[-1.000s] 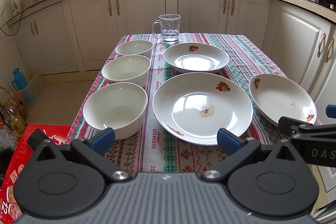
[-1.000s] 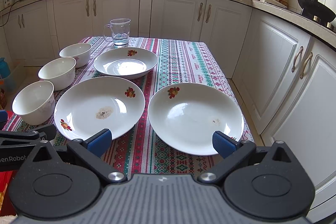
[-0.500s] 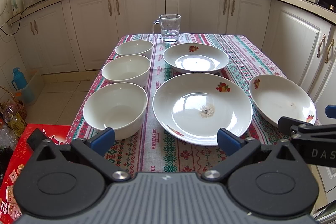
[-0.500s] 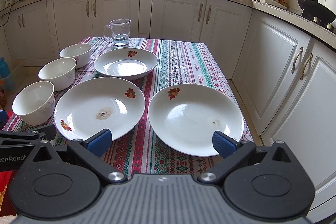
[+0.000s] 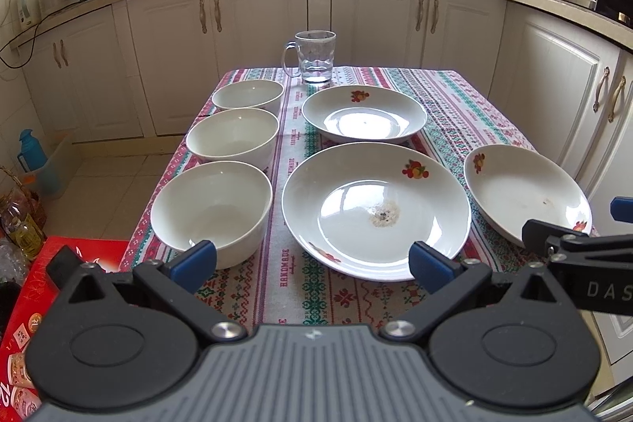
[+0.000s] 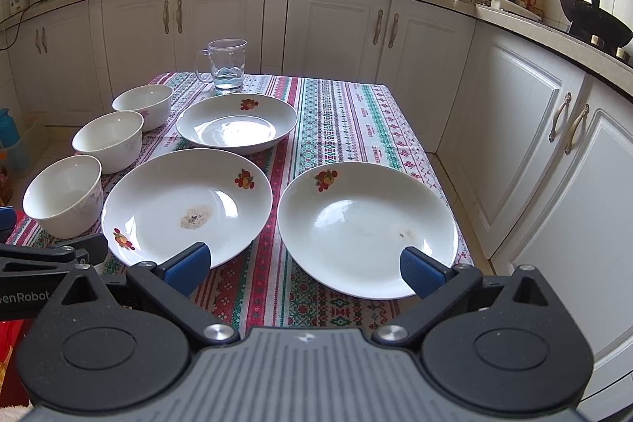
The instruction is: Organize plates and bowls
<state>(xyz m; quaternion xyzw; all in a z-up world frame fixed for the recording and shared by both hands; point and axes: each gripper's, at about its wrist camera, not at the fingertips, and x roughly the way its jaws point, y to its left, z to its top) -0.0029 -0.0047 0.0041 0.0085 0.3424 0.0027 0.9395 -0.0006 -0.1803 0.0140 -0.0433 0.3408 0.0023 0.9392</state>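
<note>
Left gripper (image 5: 312, 260) wide open and empty, short of the near bowl (image 5: 211, 210) and middle plate (image 5: 376, 210). Right gripper (image 6: 304, 262) just as wide, empty, at the right plate (image 6: 368, 228). Three bowls lined up left, three plates apart on the striped tablecloth (image 6: 340, 113), glass mug (image 5: 314, 56) at the far end.
</note>
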